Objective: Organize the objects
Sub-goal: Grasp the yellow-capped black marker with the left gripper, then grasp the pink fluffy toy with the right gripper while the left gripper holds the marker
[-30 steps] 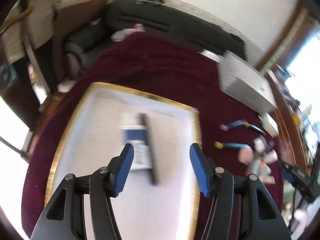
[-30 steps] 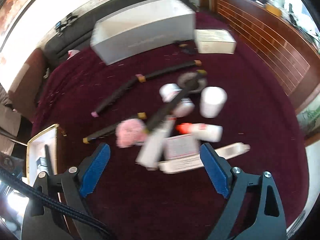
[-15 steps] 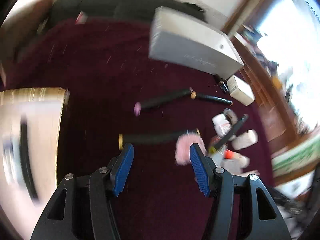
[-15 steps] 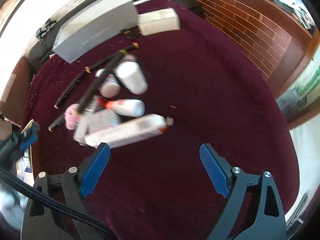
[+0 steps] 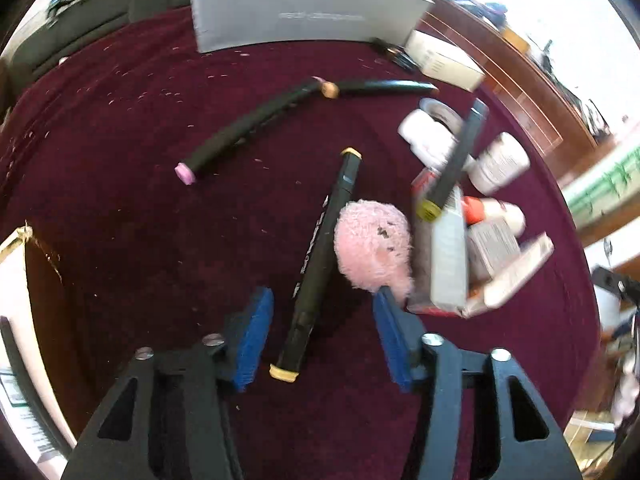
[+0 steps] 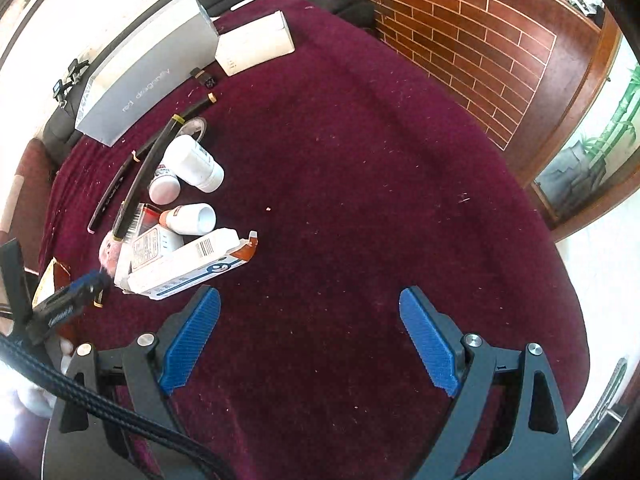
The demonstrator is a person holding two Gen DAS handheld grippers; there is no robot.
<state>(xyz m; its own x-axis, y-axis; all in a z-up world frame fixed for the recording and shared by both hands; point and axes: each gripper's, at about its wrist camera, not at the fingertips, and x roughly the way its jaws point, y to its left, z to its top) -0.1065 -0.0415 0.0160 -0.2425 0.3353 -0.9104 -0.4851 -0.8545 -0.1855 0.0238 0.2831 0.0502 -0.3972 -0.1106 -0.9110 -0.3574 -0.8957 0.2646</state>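
Marker (image 5: pixel 320 264) is lying between your left claw's (image 5: pixel 320 332) wide-spread jaws, pink puff (image 5: pixel 374 250) just right. It's looking light, stiff, slick; you're best gripping mid-barrel. Right claw (image 6: pixel 310 336) is gaping, empty.

Both grippers, left (image 5: pixel 322 330) and right (image 6: pixel 310 338): black triangulated frames, ribbed blue pads, silver screws; braided black cable at right's 8 o'clock.
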